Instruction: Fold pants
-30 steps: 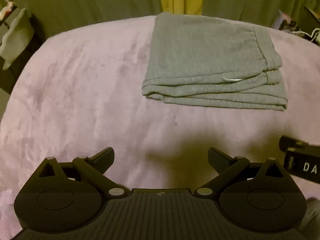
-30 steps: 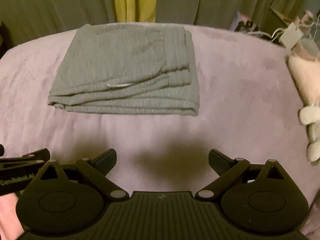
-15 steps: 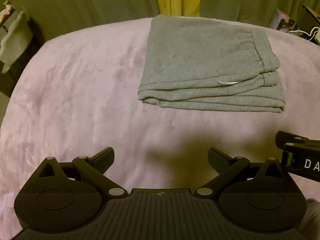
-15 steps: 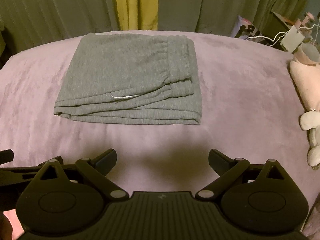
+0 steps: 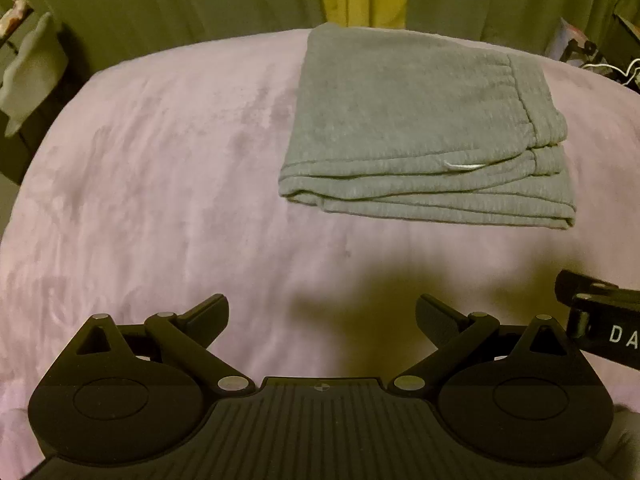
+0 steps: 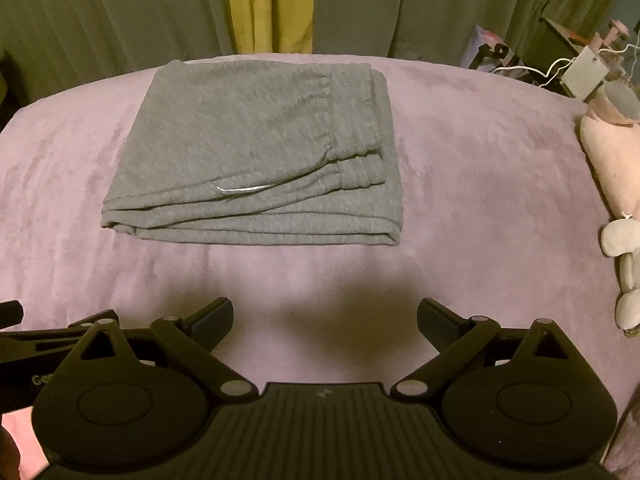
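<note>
Grey pants [image 5: 420, 120] [image 6: 260, 152] lie folded into a flat rectangular stack on the purple blanket [image 5: 160, 184] [image 6: 460, 208], layered edges toward me, a white drawstring tip showing. My left gripper [image 5: 322, 316] is open and empty, hovering over bare blanket short of the stack and to its left. My right gripper [image 6: 324, 318] is also open and empty, held back from the stack's near edge. Each gripper's body shows at the edge of the other's view.
Green and yellow curtains [image 6: 272, 4] hang behind the bed. A pink plush toy [image 6: 616, 168] lies at the right edge of the blanket. Cables and a white box [image 6: 580, 76] sit beyond it. A pale object [image 5: 28, 76] is at far left.
Both grippers have drawn back and lifted a little from the folded pants, so more blanket shows in front of the stack. The pants have not moved. Both stayed open.
</note>
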